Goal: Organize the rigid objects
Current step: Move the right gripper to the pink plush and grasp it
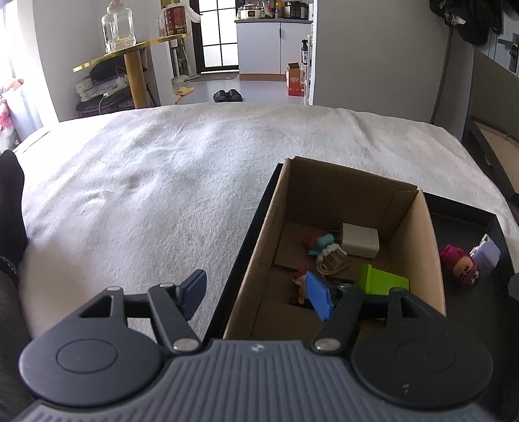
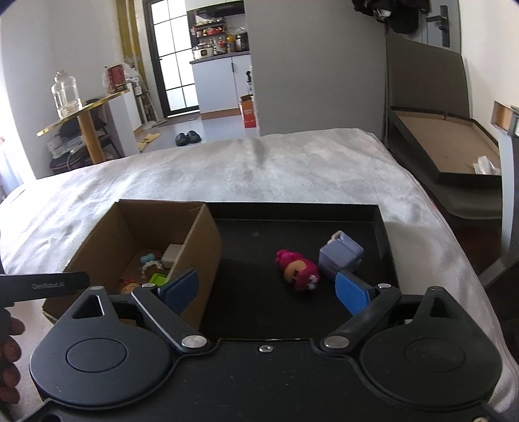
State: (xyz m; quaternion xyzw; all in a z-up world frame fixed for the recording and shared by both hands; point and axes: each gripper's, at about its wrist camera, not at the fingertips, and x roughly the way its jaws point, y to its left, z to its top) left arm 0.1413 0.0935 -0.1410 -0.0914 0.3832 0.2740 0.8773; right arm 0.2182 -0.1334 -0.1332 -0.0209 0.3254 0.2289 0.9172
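Your left gripper [image 1: 258, 297] is spread wide with nothing between its blue ribbed pads; one pad hangs over the blanket, the other over the box [image 1: 418, 227]. Your right gripper [image 2: 266, 290] is also spread and empty, low over the tray [image 2: 387, 246], one pad in front of the box wall, the other just beside the cube toy.

The box is plain corrugated cardboard, open-topped, standing in the left part of the shallow black rectangular tray. Inside it lie a white blocky charger [image 1: 360, 240], a glossy lime-green block [image 1: 382, 279], a brown-and-white figure [image 1: 332, 261], a teal-and-pink figure [image 1: 319, 242] and a small doll [image 1: 300, 285], partly hidden by your pad.

On the tray's dark floor the pink doll [image 2: 298, 269], smooth rounded plastic, lies on its side, its long axis running from far-left to near-right with its face towards you. Next to it on the right, touching or nearly so, sits the pale lavender cube toy [image 2: 340, 256], tilted.

The tray rests on a fuzzy off-white blanket [image 1: 162, 181] covering a bed. Beyond it are grey flooring, black slippers [image 1: 227, 95], a gold-edged table [image 1: 129, 53] with a clear jar [image 1: 117, 26], and a white kitchen cabinet [image 1: 259, 45].
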